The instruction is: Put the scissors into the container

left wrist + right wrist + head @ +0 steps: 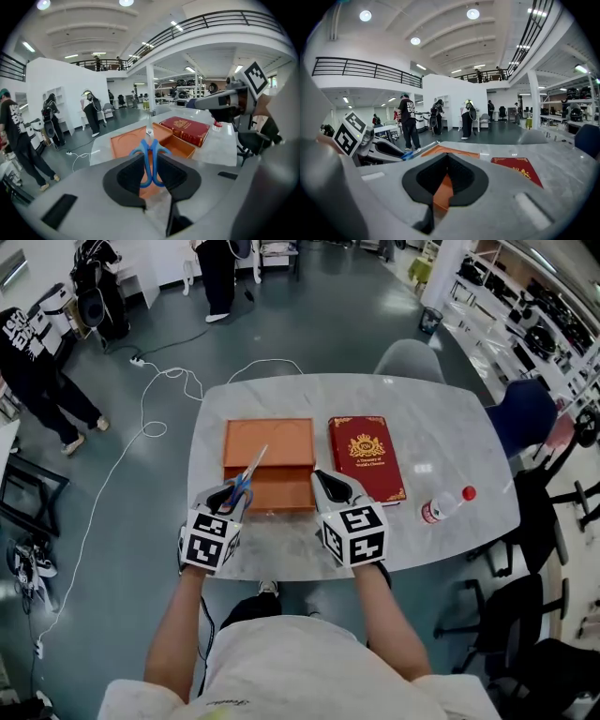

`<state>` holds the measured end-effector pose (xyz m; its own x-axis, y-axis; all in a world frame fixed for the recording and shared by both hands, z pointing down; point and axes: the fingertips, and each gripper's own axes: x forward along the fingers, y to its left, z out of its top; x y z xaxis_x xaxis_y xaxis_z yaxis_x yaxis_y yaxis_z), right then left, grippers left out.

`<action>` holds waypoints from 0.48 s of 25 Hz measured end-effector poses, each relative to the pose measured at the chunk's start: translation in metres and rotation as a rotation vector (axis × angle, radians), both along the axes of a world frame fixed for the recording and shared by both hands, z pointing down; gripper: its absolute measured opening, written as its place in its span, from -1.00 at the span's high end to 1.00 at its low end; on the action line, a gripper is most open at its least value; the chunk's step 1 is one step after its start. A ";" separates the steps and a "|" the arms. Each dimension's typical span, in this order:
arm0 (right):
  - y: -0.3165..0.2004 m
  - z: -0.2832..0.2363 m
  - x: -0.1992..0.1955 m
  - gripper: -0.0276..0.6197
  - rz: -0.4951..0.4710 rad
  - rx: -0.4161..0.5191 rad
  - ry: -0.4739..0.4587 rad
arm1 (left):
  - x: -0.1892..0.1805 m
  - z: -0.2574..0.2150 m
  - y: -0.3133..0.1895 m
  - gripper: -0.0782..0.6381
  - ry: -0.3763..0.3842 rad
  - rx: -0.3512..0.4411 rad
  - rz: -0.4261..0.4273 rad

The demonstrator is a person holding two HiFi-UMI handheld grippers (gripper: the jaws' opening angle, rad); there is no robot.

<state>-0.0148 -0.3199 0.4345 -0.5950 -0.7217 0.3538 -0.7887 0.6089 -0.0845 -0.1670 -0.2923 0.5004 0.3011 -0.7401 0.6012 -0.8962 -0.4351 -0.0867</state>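
Observation:
The scissors point(246, 482) have blue handles and steel blades. My left gripper point(228, 499) is shut on the handles, and the blades slant up over the orange container point(281, 435). In the left gripper view the handles point(151, 161) sit between the black pads, with the blades pointing at the container point(123, 144). The container is a shallow orange box with a front compartment. My right gripper point(330, 487) hovers at the container's front right corner, jaws together and holding nothing. In its own view the right gripper point(446, 164) shows a strip of orange container point(443, 192) behind the pads.
A red book point(367, 457) lies flat right of the container. A plastic bottle with a red cap point(446, 505) lies near the table's right front edge point(450, 549). A grey chair point(410, 360) stands behind the table. People stand on the floor at the far left.

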 end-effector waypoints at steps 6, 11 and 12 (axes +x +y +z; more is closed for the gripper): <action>-0.013 0.010 -0.011 0.91 0.034 -0.018 0.015 | -0.001 0.026 -0.015 0.55 -0.072 -0.053 0.167; -0.022 0.019 -0.011 0.91 0.078 -0.031 0.019 | 0.005 0.039 -0.030 0.55 -0.131 -0.068 0.295; -0.023 0.020 -0.011 0.91 0.087 -0.034 0.018 | 0.006 0.041 -0.032 0.55 -0.144 -0.074 0.319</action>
